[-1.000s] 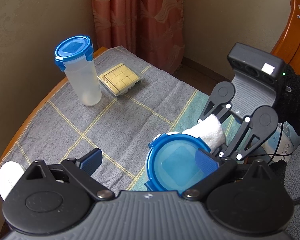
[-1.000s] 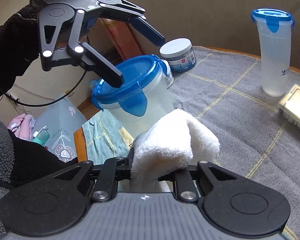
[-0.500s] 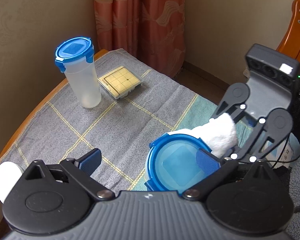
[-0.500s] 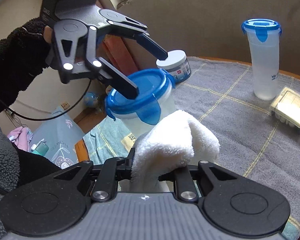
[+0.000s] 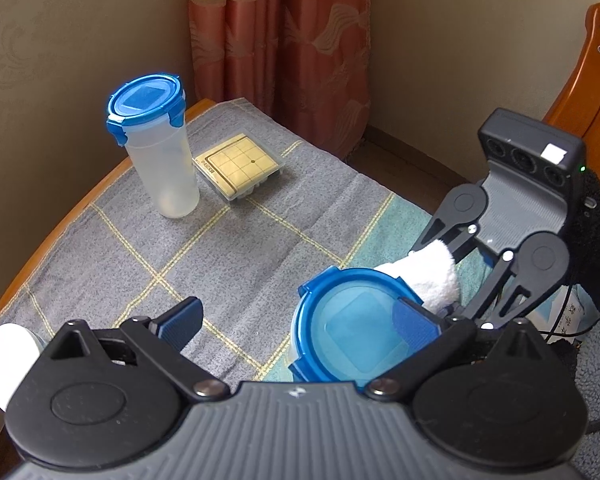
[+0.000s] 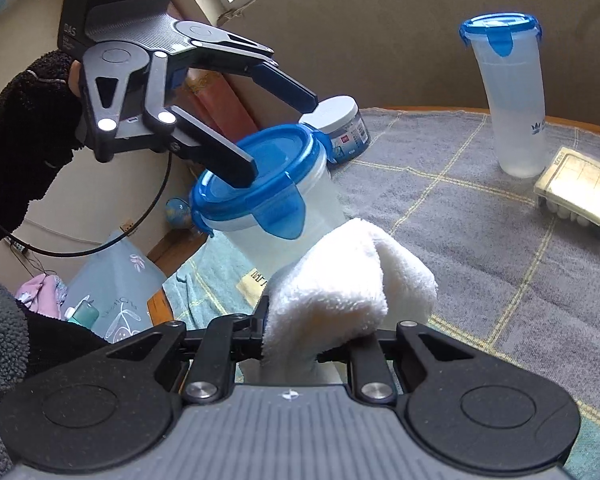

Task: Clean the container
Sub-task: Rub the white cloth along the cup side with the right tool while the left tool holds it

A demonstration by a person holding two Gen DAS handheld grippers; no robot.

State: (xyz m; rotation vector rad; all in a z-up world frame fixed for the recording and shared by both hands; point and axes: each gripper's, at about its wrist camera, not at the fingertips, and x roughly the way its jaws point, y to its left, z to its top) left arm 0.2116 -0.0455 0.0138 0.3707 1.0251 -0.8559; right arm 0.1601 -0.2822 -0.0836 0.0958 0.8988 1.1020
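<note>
A coarse grey cloth point(image 5: 228, 248) with thin yellow grid lines covers the round wooden tabletop point(image 5: 52, 236), and a teal towel point(image 6: 204, 280) lies along its near edge. The container point(image 6: 276, 208) is a translucent plastic tub, round and slightly tapered, with a glossy blue snap-on lid and rounded clip tabs; it sits left of centre in the right wrist view and at lower centre-right in the left wrist view, at the cloth's near edge. The left gripper point(image 6: 284, 136) has its fingers point(image 6: 228, 160) spread wide over the lid: the near one rests its tip on the lid's top, the other hangs clear above the far rim, so nothing is grasped. The right gripper point(image 6: 316, 344) is clenched on a fluffy white terry rag point(image 6: 340, 280), folded into a soft bulge that presses against the tub's side wall just below a clip tab. At the upper left of the left wrist view stands a tall frosted cup point(image 5: 160, 156) with a matching blue clip lid, and beside it a flat clear square box point(image 5: 240, 168) with a yellow gridded top. A small white-lidded jar point(image 6: 340, 128) stands behind the tub.
</note>
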